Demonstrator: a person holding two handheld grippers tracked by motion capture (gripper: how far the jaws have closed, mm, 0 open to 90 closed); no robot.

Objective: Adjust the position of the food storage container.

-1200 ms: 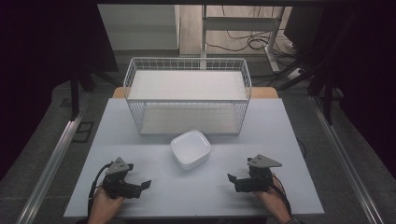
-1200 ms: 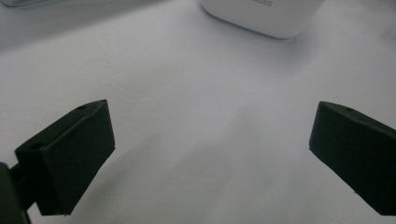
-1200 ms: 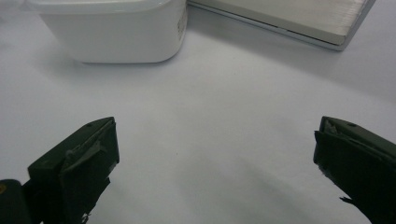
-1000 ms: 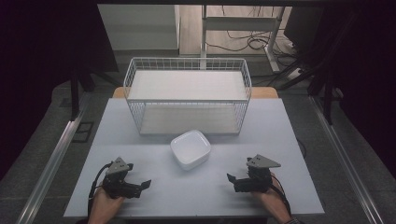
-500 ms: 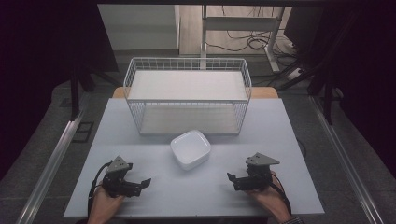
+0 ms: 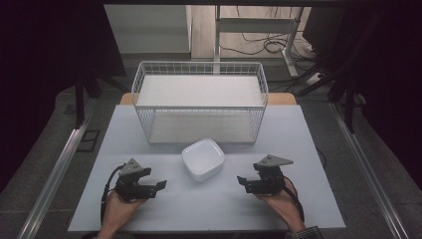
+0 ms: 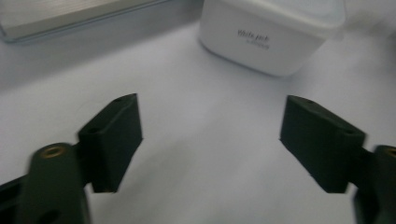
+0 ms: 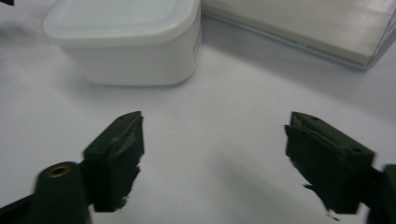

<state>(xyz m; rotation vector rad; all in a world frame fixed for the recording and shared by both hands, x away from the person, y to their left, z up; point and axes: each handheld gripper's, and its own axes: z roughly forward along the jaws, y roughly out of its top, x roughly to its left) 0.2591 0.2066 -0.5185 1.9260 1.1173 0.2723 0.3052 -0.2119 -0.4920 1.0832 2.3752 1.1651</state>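
High view: the square white plastic lidded container (image 6: 202, 159) sits at centre frame on the pale grey table (image 6: 209, 204), between the left gripper (image 6: 158, 185) and right gripper (image 6: 242, 180), touching neither. Left gripper view: jaws spread, empty, container (image 7: 271, 35) upper right. Right gripper view: jaws apart, container (image 8: 126, 42) upper left.

A lab recording booth, not a home or a shop.

I work at a plain pale bench (image 6: 149, 209) set alone on grey carpeted floor (image 6: 45, 159), walled in by black curtains (image 6: 50, 59) at its left and right edges. Beyond its far edge, loose cables (image 6: 259, 45) lie on a wooden floor beside a metal desk frame (image 6: 259, 22). A white wire basket (image 6: 199, 107) stands at the bench's far edge.
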